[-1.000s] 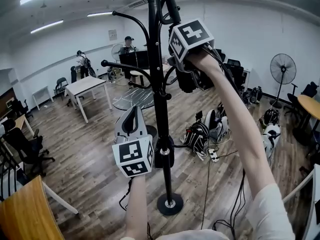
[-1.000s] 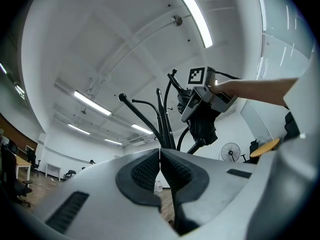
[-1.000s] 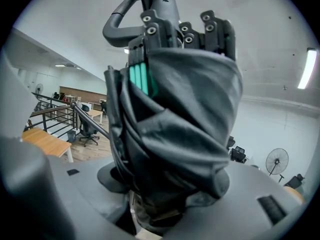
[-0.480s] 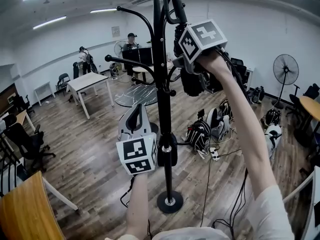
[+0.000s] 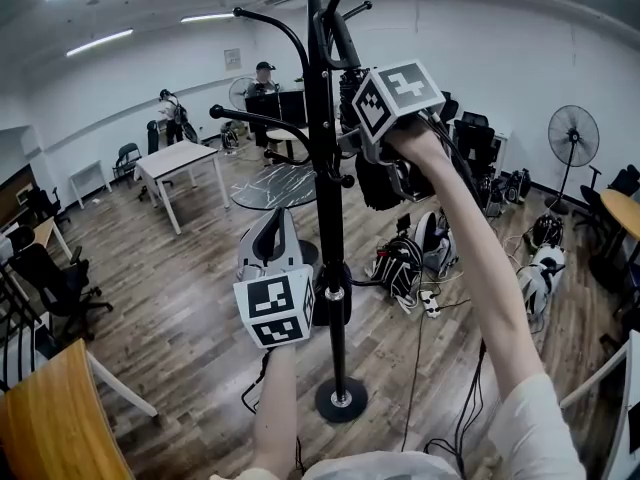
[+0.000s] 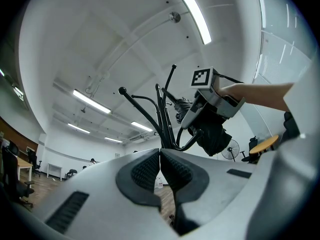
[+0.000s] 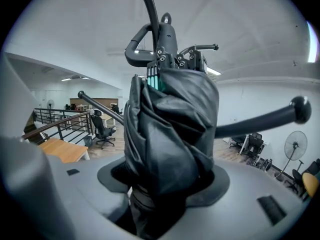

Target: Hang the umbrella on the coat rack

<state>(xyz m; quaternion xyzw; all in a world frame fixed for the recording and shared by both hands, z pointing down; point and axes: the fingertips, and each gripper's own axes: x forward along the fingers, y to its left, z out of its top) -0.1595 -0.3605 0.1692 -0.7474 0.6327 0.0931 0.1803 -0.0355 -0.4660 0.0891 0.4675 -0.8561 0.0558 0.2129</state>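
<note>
Right gripper (image 5: 372, 160) lower — clamping umbrella (image 7: 170, 129), by coat rack (image 5: 329, 218), left gripper (image 6: 160, 156) closed

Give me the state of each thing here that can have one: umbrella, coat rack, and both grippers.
coat rack: standing upright.
umbrella: folded shut, held up near the coat rack's upper arms.
left hand-held gripper: shut, empty, low beside the coat rack.
right hand-held gripper: shut on the umbrella.
</note>
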